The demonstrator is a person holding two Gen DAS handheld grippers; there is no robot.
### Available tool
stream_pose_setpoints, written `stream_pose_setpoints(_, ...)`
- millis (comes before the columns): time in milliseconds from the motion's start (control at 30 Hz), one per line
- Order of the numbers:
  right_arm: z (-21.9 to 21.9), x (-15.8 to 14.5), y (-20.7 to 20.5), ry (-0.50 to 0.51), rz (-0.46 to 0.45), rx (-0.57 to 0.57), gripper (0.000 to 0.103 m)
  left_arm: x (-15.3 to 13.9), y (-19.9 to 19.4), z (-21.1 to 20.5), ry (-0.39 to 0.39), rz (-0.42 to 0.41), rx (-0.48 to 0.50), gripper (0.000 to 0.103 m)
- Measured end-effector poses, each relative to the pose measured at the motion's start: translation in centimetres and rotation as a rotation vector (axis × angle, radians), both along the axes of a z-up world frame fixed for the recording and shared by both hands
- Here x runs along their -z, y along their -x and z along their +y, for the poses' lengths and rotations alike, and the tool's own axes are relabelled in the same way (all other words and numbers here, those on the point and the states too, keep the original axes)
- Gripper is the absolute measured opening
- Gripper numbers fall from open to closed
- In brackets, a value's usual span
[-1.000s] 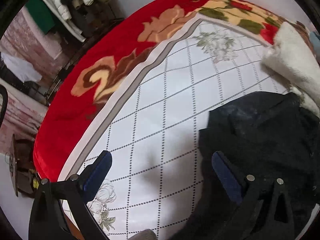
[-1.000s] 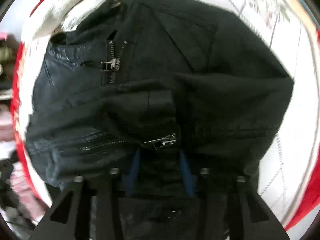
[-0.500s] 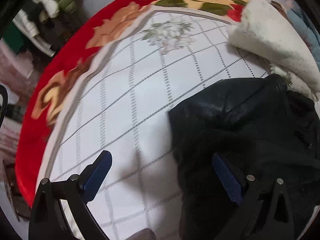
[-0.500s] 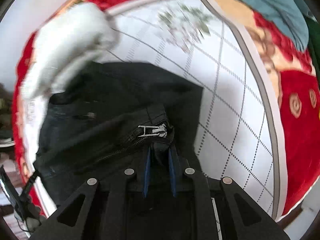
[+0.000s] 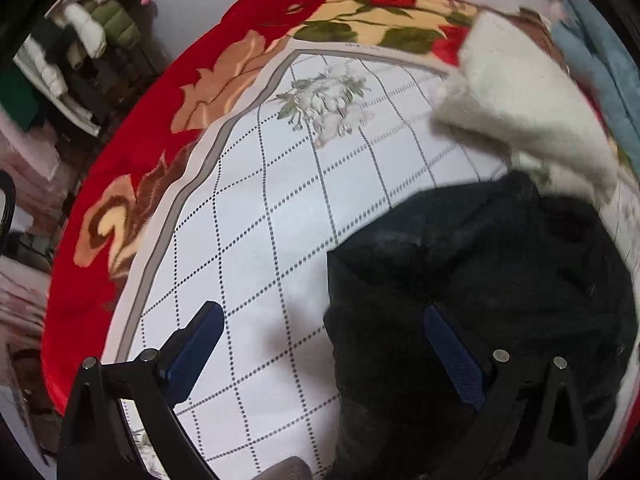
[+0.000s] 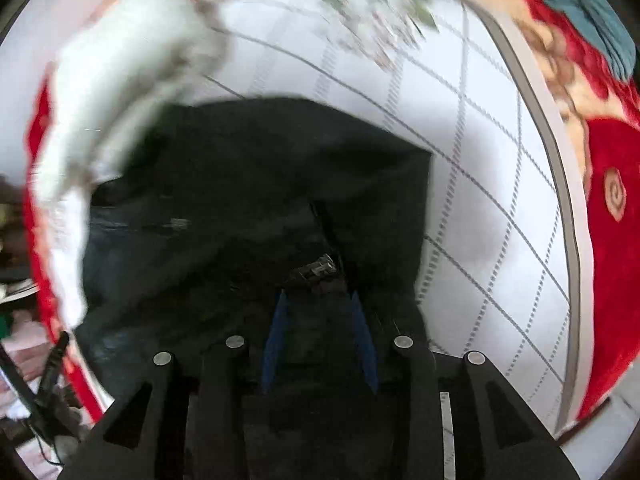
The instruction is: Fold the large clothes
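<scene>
two hand-held grippers: left [image 5: 320, 336] spread wide, right [image 6: 318, 300] pinching black jacket [image 6: 248, 208].

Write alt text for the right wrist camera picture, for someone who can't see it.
A handheld claw with blue-padded fingers pinches a fold of a black zippered jacket, which lies bunched on a white grid-patterned sheet. A fluffy white garment sits beyond the jacket at upper left, and a red floral blanket borders the sheet on the right. The picture is motion-blurred.

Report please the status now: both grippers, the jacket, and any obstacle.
Left gripper open, empty, at edge of black jacket. Right gripper shut on jacket fabric near a zipper pull. White fluffy garment borders jacket's far side.
</scene>
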State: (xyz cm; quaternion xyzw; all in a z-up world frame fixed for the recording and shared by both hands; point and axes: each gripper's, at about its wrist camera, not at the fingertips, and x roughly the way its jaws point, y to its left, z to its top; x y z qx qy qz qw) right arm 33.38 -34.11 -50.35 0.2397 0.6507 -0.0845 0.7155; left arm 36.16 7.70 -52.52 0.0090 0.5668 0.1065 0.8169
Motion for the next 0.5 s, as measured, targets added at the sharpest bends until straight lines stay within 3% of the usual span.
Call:
stream_pose_setpoints(100,3.0,1.8,-0.7,-0.040,-0.005,-0.142,0.036,3.6,0.1,0.0,-0.060,0.048,0.003,0.103)
stream_pose_setpoints(167,4.7,6.0,-0.8,-0.030,0.133,-0.209,0.036,5.6,-0.3,0.7,-0.055,0.052,0.009,0.103)
stream_pose_setpoints(233,5.4,7.6,-0.7,0.009,0.157,-0.248,0.036,5.7,-0.6,1.0,-0.039,0.055,0.012,0.103)
stream_pose_setpoints(367,4.8,5.3,-0.6,0.011,0.125,-0.247,0.036,2.9,-0.6,0.5,-0.035,0.033,0.022,0.103)
stream_pose_setpoints(500,0.6,0.5,2.4,-0.080,0.003,-0.106,0.037,-0.7,0.8,-1.5,-0.010,0.015,0.030,0.103)
